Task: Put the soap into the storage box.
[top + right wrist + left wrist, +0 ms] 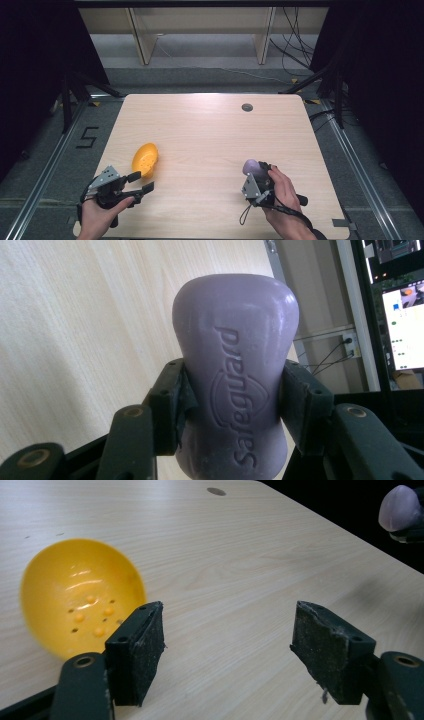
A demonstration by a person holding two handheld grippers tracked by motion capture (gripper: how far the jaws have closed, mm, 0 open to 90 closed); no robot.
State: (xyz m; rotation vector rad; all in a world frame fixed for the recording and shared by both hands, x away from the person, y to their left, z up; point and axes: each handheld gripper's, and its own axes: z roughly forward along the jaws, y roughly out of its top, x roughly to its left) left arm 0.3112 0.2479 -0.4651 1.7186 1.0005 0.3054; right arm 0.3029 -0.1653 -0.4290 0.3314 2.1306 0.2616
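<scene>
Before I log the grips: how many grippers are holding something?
1. The right gripper clamps the purple soap bar at the table's near right. The left gripper stands open beside the yellow dish, holding nothing.

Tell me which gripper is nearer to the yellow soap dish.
Left. The left gripper hangs open just beside the yellow soap dish, not touching it. The right gripper is far across the table, shut on the purple soap bar.

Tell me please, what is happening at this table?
A person works with a claw in each hand. The right claw is shut on a purple soap, held at its waist. The left claw is open beside a yellow dish, which lies on the table; nothing is between its jaws.
</scene>
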